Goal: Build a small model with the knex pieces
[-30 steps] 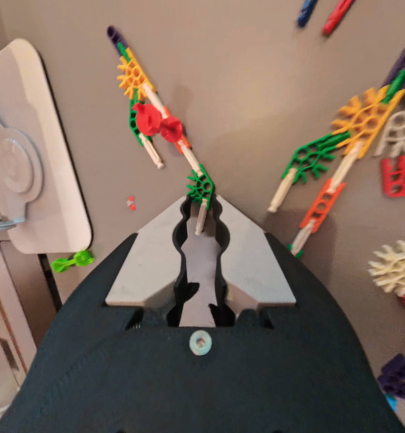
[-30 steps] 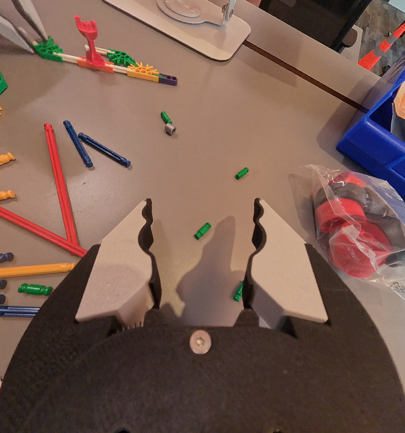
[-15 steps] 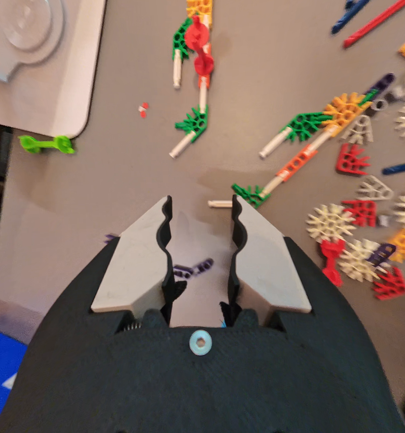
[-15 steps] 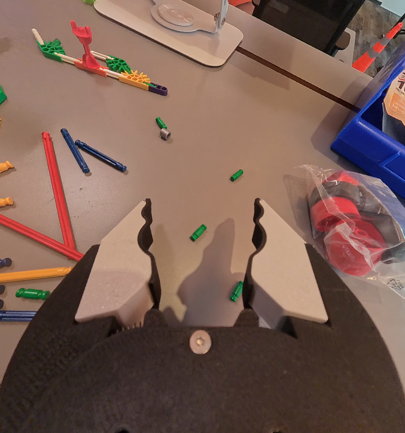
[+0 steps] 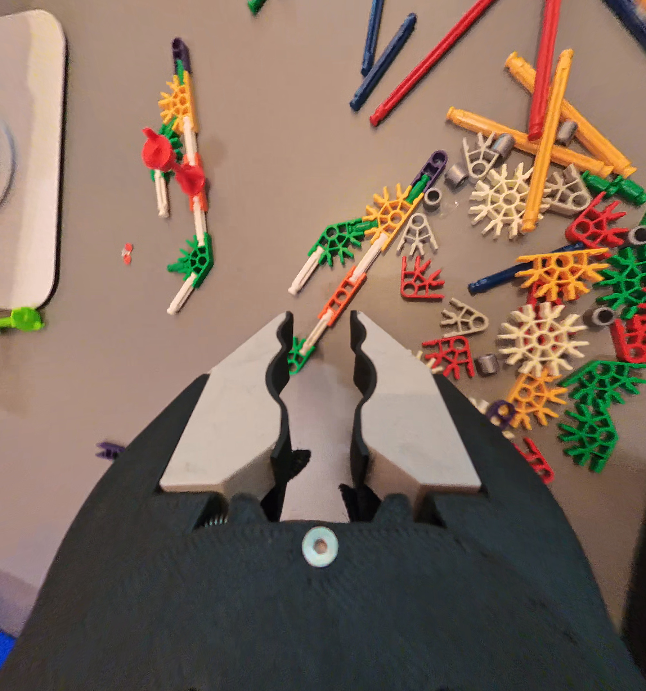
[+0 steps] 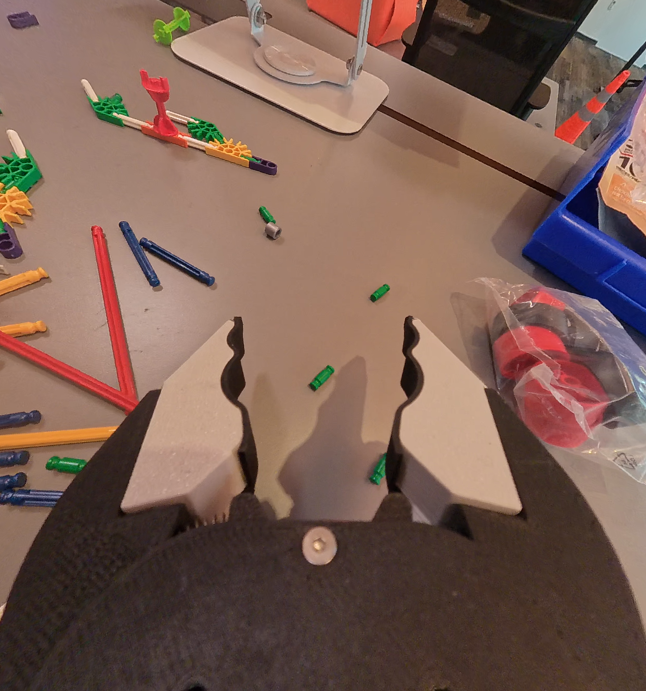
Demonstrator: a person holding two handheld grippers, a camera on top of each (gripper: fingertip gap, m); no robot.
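Jaws of both grippers gaping, empty, blue bin (image 6: 591,258) holding packets, bagged red wheels (image 6: 549,389) beside.

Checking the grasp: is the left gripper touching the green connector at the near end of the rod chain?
Cannot tell. In the left wrist view the green connector overlaps the left gripper's finger edge, but height separation isn't visible.

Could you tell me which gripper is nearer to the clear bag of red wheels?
Right. The right gripper hangs open just left of the bag; the left gripper is open over the connector pieces, with no bag in its view.
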